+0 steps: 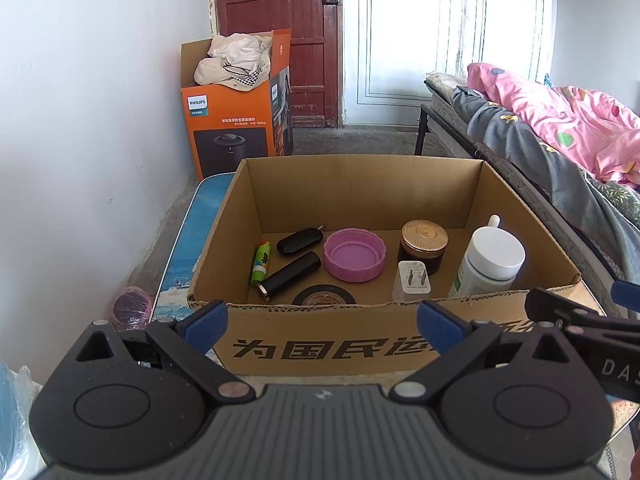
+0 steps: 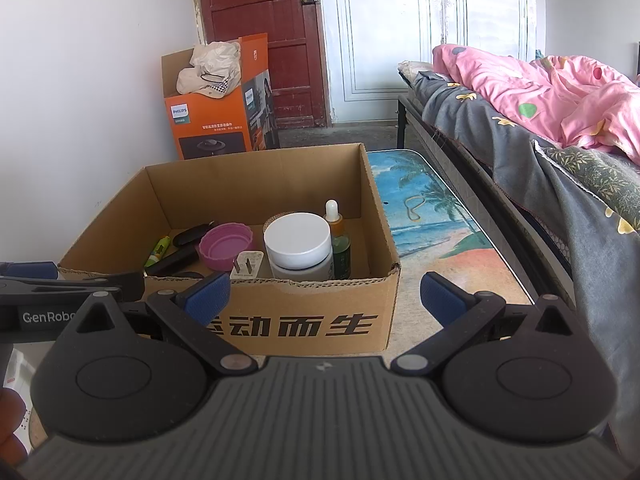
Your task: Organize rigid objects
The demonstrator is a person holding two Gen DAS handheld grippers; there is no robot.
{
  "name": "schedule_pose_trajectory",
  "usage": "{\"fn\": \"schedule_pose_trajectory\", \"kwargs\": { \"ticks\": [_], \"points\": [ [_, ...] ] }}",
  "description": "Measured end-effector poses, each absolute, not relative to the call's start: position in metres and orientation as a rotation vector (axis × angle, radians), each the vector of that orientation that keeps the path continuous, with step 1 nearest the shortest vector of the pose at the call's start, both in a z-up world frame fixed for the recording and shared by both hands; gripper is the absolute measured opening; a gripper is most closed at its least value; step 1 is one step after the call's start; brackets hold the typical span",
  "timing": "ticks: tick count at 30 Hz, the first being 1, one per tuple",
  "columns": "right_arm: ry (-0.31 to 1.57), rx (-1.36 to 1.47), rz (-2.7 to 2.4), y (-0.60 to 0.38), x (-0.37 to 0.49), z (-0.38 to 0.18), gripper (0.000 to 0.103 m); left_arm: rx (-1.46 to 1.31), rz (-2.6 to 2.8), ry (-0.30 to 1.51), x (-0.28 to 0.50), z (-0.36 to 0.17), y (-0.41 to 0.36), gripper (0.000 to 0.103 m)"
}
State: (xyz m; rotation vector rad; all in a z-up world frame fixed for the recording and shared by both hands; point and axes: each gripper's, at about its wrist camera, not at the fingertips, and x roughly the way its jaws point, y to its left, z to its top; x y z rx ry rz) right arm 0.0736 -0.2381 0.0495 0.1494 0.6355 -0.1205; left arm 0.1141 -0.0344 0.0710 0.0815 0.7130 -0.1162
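An open cardboard box (image 1: 360, 184) (image 2: 304, 320) stands on a beach-print table (image 2: 432, 216). Inside lie a pink lid (image 1: 354, 254) (image 2: 226, 245), a white-capped bottle (image 1: 490, 264) (image 2: 298, 250), a gold-lidded jar (image 1: 424, 242), a white plug adapter (image 1: 412, 282) (image 2: 247, 265), two black cases (image 1: 294, 276), a green tube (image 1: 261, 261) (image 2: 157, 252), a tape roll (image 1: 324, 296) and a dropper bottle (image 2: 340, 240). My left gripper (image 1: 320, 324) is open before the box's near wall. My right gripper (image 2: 324, 296) is open too, holding nothing.
An orange Philips box (image 1: 236, 120) with cloth in it stands by the wall, near a red door (image 1: 280, 20). A bed with a pink quilt (image 2: 540, 92) runs along the right. A small purple round object (image 1: 130, 306) lies on the floor at left.
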Motion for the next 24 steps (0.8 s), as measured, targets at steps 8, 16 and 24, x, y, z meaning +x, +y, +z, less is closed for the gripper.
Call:
{"fn": "schedule_pose_trajectory", "kwargs": {
  "ticks": [8,16,24],
  "points": [
    [0.635,0.152,-0.121,-0.2374,0.0731,0.0502,0.102,0.083,-0.115,0.711,0.1141,0.0717,-0.0346,0.101],
    [0.636,0.152,-0.121,-0.2375,0.0733,0.0503,0.102,0.082,-0.115,0.710,0.1145,0.0724,-0.0344,0.101],
    [0.635,0.154,-0.122,-0.2361,0.0730,0.0517,0.102,0.081,-0.115,0.712,0.1153,0.0728,-0.0334,0.101]
  ]
}}
